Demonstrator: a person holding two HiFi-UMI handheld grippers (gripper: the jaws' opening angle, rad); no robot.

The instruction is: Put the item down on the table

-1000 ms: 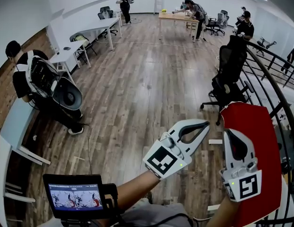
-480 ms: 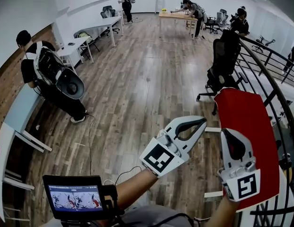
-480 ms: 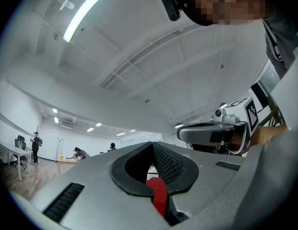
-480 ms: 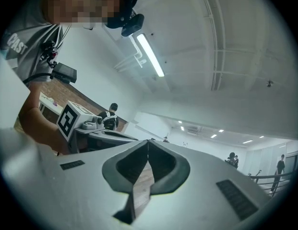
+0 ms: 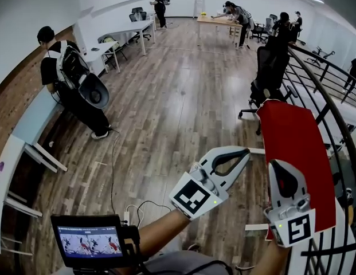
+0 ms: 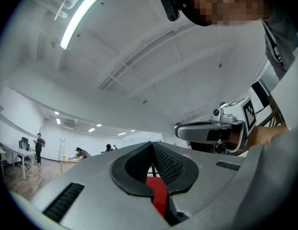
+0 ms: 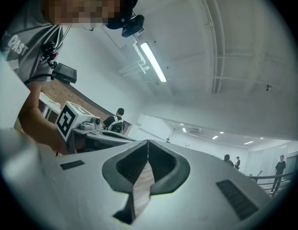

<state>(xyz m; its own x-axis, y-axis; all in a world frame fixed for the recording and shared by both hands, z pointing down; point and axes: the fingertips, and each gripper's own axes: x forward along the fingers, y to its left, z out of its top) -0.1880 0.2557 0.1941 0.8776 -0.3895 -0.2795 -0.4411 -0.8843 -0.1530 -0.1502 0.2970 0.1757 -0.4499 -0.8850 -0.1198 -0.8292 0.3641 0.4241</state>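
In the head view my left gripper [image 5: 245, 152] and right gripper [image 5: 279, 168] are held up side by side over the wooden floor, both pointing away from me. Both are shut, and I see nothing between the jaws of either. A flat red surface [image 5: 289, 148] with white edges lies just behind and to the right of the right gripper, beside the railing. The left gripper [image 6: 151, 145] view shows a strip of that red through the gap under its closed tips. The right gripper [image 7: 148, 143] view shows only wooden floor there. No held item is visible.
A black office chair [image 5: 268, 73] stands beyond the red surface, with a curved black railing [image 5: 332, 96] at the right. A person with a backpack [image 5: 74, 85] stands by white tables [image 5: 28, 125] at the left. A cable [image 5: 137, 208] lies on the floor. A small monitor [image 5: 92, 239] sits at the lower left.
The room has shifted in the head view: the person with the backpack and the chair now sit higher. Both grippers keep the same shut pose side by side.
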